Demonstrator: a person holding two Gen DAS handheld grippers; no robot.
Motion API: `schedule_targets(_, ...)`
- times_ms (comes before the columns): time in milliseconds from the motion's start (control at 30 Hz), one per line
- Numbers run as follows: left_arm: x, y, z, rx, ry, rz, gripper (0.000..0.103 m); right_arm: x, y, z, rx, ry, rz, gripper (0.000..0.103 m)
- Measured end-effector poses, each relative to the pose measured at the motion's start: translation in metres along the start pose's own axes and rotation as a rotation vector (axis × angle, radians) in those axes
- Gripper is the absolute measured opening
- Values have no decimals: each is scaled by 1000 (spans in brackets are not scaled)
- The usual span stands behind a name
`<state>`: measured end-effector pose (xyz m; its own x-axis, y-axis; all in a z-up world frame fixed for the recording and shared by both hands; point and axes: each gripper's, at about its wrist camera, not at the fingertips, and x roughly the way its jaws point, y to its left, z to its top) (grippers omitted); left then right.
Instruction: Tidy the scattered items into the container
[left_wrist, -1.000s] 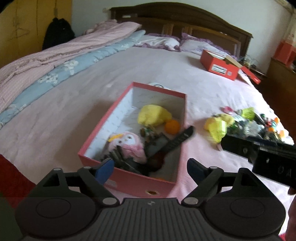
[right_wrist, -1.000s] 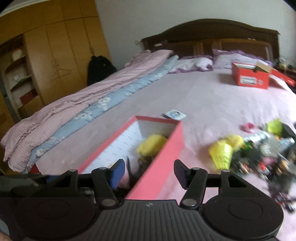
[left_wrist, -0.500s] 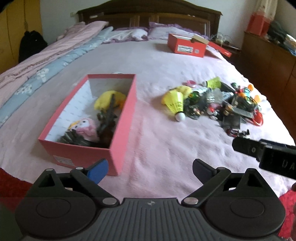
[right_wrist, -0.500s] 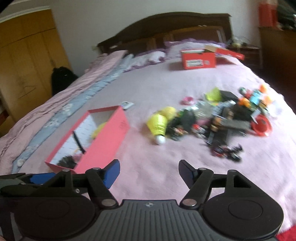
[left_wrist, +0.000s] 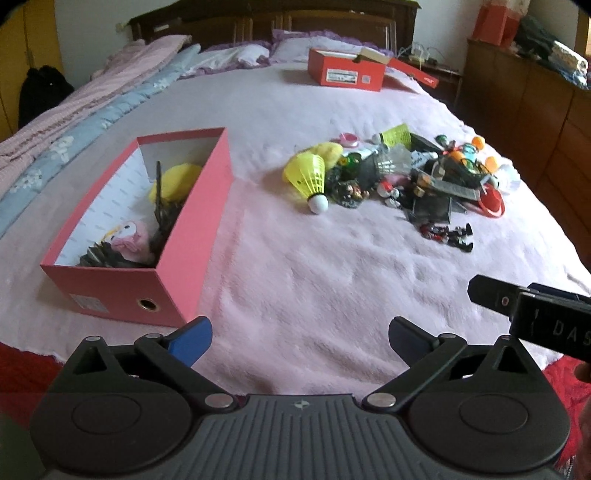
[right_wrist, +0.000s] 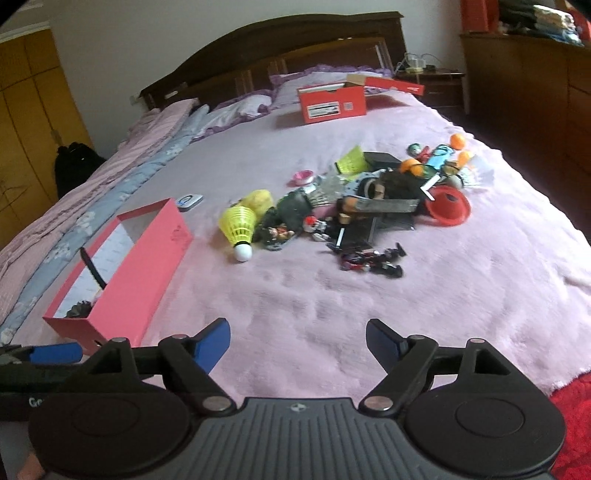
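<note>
Two handheld grippers hover low over a pink bedspread (right_wrist: 461, 295), both spread wide and holding nothing. The left gripper (left_wrist: 299, 339) sits just beside the near end of the pink shoebox (left_wrist: 192, 236), which already holds soft toys. The right gripper (right_wrist: 297, 338) faces the heap of scattered toys (right_wrist: 369, 206) ahead and slightly right. Nearest the box lies a yellow shuttlecock (right_wrist: 239, 225), its white cork tip toward the grippers; the right gripper looks better placed for the heap.

Left hand-held gripper (left_wrist: 299, 338), black ribbed body, round pivot discs, silver screws, blue fingertip pads (left_wrist: 190, 338)
</note>
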<state>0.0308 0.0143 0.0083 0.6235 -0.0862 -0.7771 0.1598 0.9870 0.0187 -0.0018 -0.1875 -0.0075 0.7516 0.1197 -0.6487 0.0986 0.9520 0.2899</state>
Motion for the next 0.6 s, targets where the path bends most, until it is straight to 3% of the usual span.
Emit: schedule_targets(600, 3, -16, -2, 40, -7, 30, 103, 1, -4, -4, 10, -1, 7, 84)
